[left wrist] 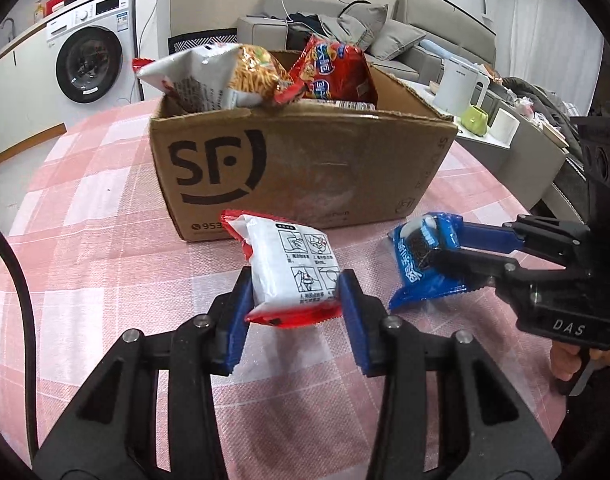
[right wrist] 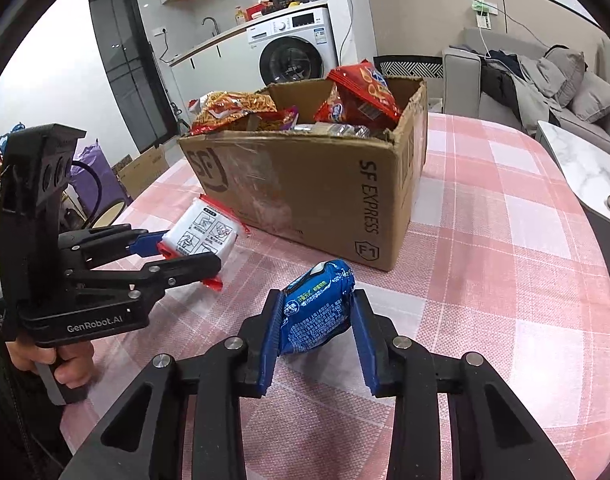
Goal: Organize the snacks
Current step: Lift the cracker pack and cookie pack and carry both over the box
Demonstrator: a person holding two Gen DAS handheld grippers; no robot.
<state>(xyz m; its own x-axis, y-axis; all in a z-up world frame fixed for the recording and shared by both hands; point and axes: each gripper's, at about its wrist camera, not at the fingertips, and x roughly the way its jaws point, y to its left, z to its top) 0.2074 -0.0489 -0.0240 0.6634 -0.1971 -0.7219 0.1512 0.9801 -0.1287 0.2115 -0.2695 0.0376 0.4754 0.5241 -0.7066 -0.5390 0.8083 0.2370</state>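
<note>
Both packs sit just in front of the box point(left wrist: 305, 160), w/ its open top up & beyond. Left gripper point(left wrist: 293, 300) pinches the white pack point(left wrist: 293, 268) lengthwise toward the box; right gripper point(right wrist: 317, 320) pinches the blue pack point(right wrist: 317, 312), both near the counter point(right wrist: 505, 280) front edge.

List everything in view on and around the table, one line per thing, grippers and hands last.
cardboard box: one, brown, on the table, open top
snack bags in box: at least three, red, orange and white, sticking out of the top
white-and-red packet: one, between the left gripper's pads
blue packet: one, between the right gripper's pads
tablecloth: one, pink and white check, over the table
washing machine: one, white, background
sofa: one, grey, background
kettle: one, white, side table
left gripper: shut on the white-and-red packet
right gripper: shut on the blue packet
</note>
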